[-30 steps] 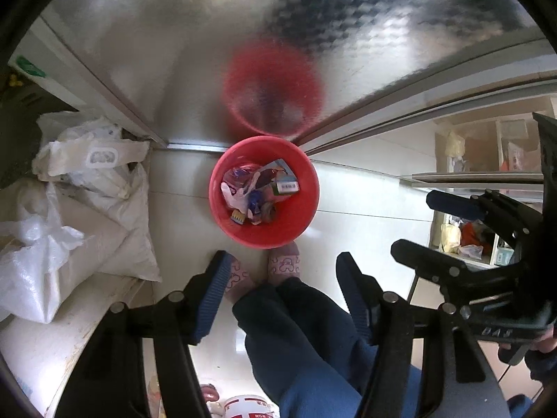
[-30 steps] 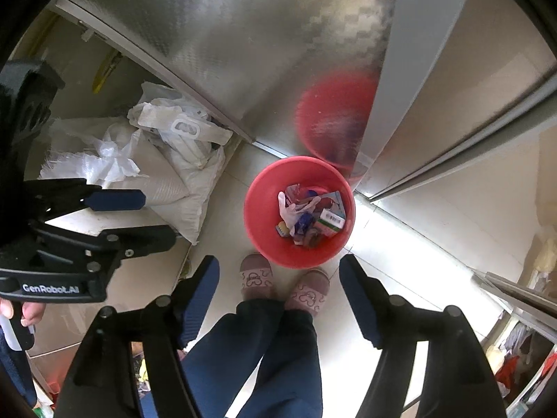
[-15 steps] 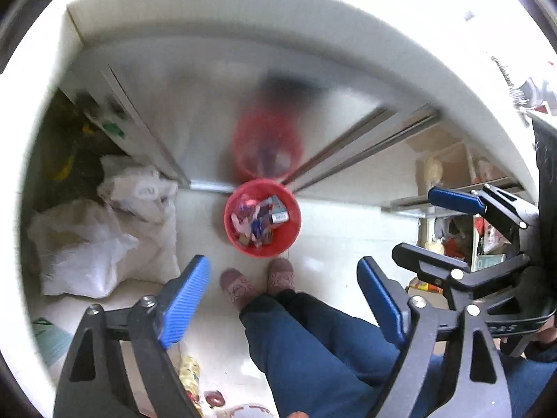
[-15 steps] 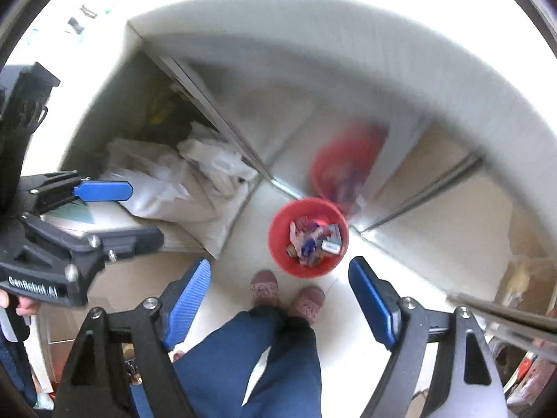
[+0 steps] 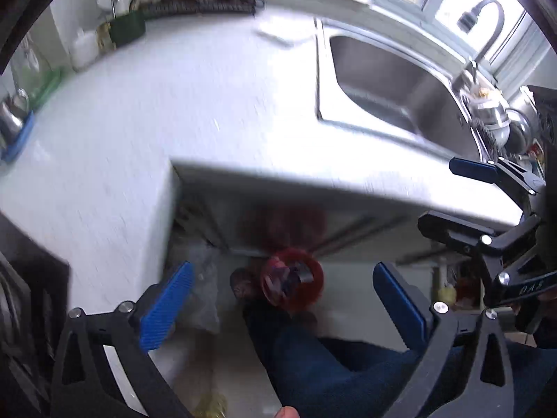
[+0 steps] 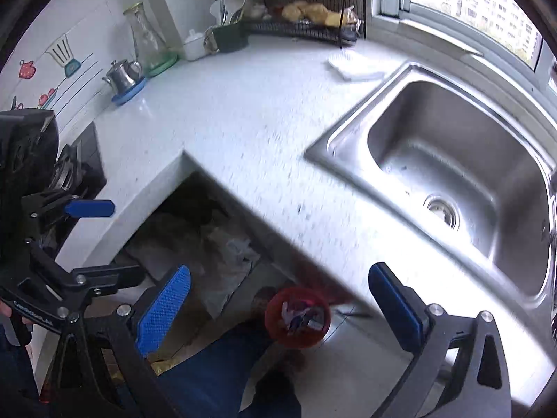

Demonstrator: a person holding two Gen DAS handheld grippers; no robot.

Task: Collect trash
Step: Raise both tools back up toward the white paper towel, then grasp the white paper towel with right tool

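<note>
Now my left claw [image 5: 278, 299] and right claw [image 6: 278, 301] both gape wide, holding nothing, raised over the counter [image 6: 243, 118] to hunt for trash; the red bin [image 6: 297, 317] waits on the floor by my feet, already holding wrappers

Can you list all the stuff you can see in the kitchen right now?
bin: one, red, on the floor below the counter edge, holding mixed trash
counter: one, white, L-shaped
sink: one, steel, set in the counter on the right
faucet: one, dark, behind the sink
kettle: one, steel, on a blue mat by the wall
glass carafe: one, clear, beside the kettle
dish rack: one, black, at the counter's back
white bags: several, under the counter
left gripper: blue-padded jaws open, empty
right gripper: blue-padded jaws open, empty
</note>
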